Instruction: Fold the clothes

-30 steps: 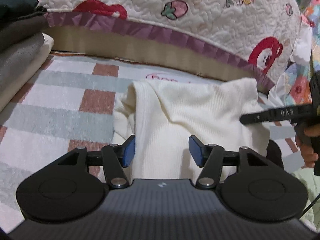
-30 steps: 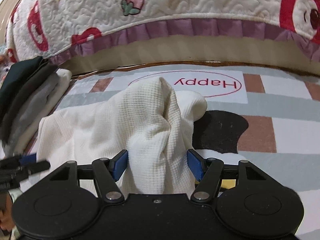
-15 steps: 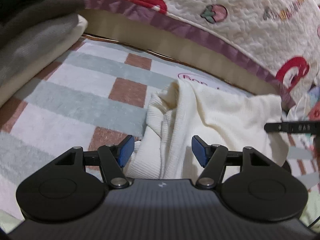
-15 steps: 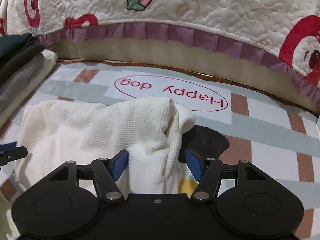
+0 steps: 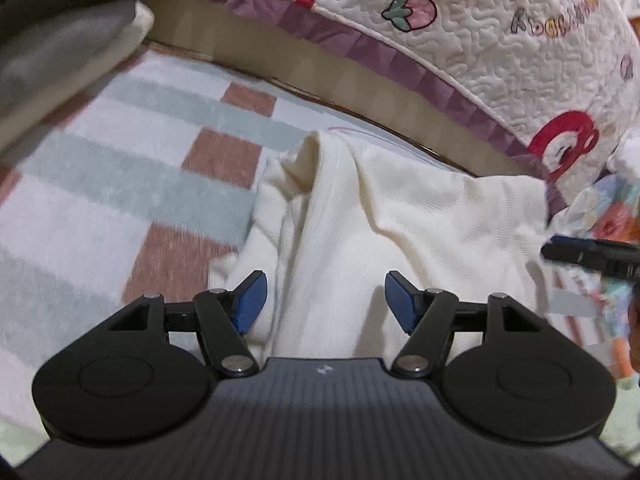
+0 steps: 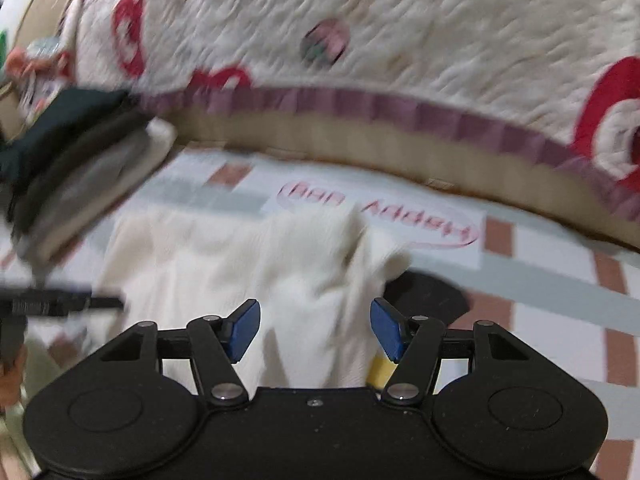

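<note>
both wrist views have swung since a second ago: the left view now shows more of the checked rug (image 5: pixel 120 184) to the left, and the right view has rolled and blurred, with the "happy dog" print sliding further up the frame.

left to right: a stack of folded clothes (image 6: pixel 76 152) in dark, grey and cream sits at the left edge of the rug. the cream knit garment (image 5: pixel 400 220) lies bunched on the rug in front of the quilted bed cover (image 5: pixel 460 20), with a raised ridge running away from the left gripper (image 5: pixel 324 300). its blue pads stand apart with cloth lying between them, and they do not look pressed on it, so i read it as open. the right gripper (image 6: pixel 314 330) stands the same way over the garment's right edge: pads spread, cloth beneath and between, no pinch visible through the blur.

the step in hand looks like gathering the two near corners for a fold. to do it well, each claw should close on one layered edge rather than on the loose ridge, then both should lift together and carry the cloth forward evenly, so the hump flattens instead of doubling under.

readable writing: "happy dog" in red inside an oval on the rug (image 6: pixel 376 212), seen upside down; coloured letters on the bed cover in the left view are too small to read.
</note>
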Tool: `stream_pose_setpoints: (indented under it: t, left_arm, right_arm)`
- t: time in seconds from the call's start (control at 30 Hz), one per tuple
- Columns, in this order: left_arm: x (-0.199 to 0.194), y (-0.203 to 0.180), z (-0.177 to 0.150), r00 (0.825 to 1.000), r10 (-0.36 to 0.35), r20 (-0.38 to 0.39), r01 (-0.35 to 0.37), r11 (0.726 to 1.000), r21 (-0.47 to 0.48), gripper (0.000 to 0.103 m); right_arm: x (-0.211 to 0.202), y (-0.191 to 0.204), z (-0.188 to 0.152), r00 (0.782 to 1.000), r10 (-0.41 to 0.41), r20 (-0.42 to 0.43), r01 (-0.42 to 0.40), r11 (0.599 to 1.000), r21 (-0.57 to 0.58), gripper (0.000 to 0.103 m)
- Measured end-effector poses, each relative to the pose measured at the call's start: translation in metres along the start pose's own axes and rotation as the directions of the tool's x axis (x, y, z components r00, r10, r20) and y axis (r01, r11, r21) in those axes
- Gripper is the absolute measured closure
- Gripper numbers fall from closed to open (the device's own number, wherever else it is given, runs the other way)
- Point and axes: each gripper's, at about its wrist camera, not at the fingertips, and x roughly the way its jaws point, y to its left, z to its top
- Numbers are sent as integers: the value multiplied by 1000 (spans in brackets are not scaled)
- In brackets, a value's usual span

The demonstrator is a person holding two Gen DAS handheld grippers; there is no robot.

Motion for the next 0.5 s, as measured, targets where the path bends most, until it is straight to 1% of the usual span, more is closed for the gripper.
stream_pose_setpoints:
  t: [0.1,0.2,0.27,0.37,0.4,0.47,0.5]
  left_arm:
    - [10,1,4,999,48,17,-48,998,44,39]
    - [17,11,7,996,86,-3,-86,996,25,38]
    - [16,15,8,996,84,-4,-84,996,5,37]
    - [14,11,2,991,136,-1,-136,990,44,30]
    - [12,11,0,989,149,0,-149,988,52,30]
    - [4,12,0,987,160,2,-160,986,42,30]
    - [0,12,1,986,167,5,-167,985,38,30]
  right_arm:
    - [36,-8,-6,1000,2,-29,-1,999,37,37]
    - [51,-19,-1,1000,0,-13,2,993,116,37]
    - [52,-21,1,1000,2,-11,-1,991,131,37]
    - [59,-26,3,999,26,-20,-22,985,168,37]
    - [62,-29,4,999,35,-23,-30,981,191,37]
    - [65,-37,8,998,58,-22,-49,959,279,39]
    - [61,-44,9,993,115,19,-113,922,371,40]
